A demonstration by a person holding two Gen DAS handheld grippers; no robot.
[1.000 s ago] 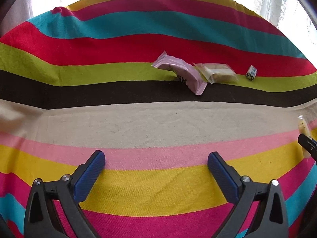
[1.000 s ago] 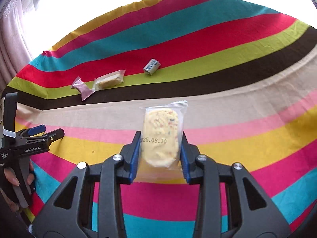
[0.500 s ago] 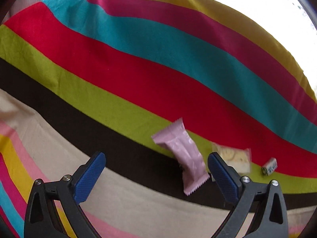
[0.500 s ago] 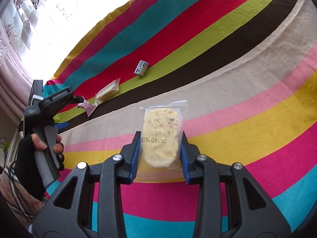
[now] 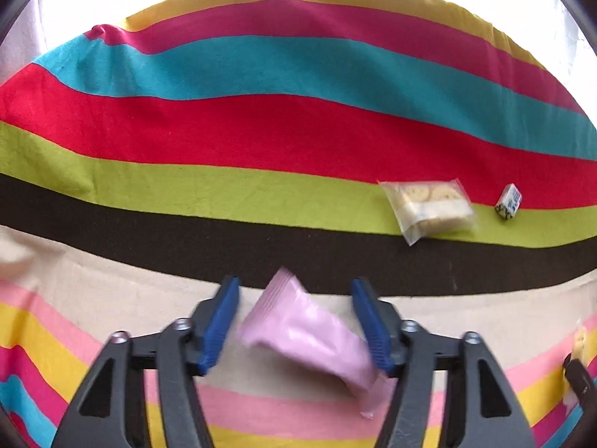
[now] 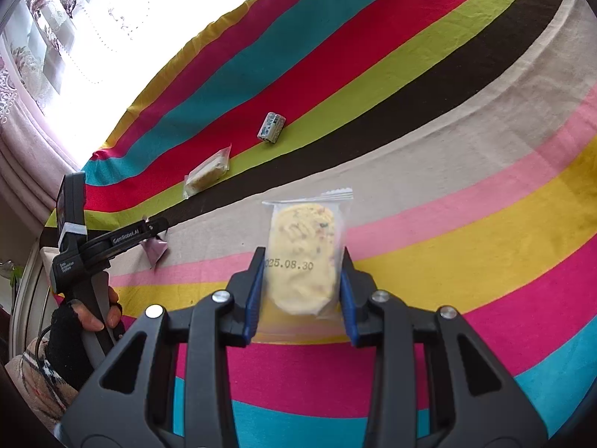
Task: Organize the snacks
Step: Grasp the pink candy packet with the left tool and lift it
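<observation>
A pink snack packet (image 5: 309, 339) hangs tilted between the blue pads of my left gripper (image 5: 295, 285), whose jaws are closing. The right pad touches the packet; a gap shows at the left pad. The right wrist view shows this left gripper (image 6: 156, 226) low over the cloth, the pink packet (image 6: 155, 250) at its tips. My right gripper (image 6: 302, 254) is shut on a clear packet with a yellow cookie (image 6: 304, 257), held upright above the cloth. On the green stripe lie a clear biscuit packet (image 5: 429, 205) and a small blue-and-white wrapped candy (image 5: 508, 201).
A striped cloth (image 5: 261, 138) covers the whole surface. A bright window with lace curtains (image 6: 56, 30) lies past its far edge. A gloved hand (image 6: 86, 321) holds the left gripper's handle at the left. The right gripper's tip (image 5: 576, 373) shows at the left wrist view's right edge.
My left gripper has come down around the pink packet and narrowed its jaws; the packet has slid off the green stripe, away from the biscuit packet. The right gripper still holds its cookie packet.
</observation>
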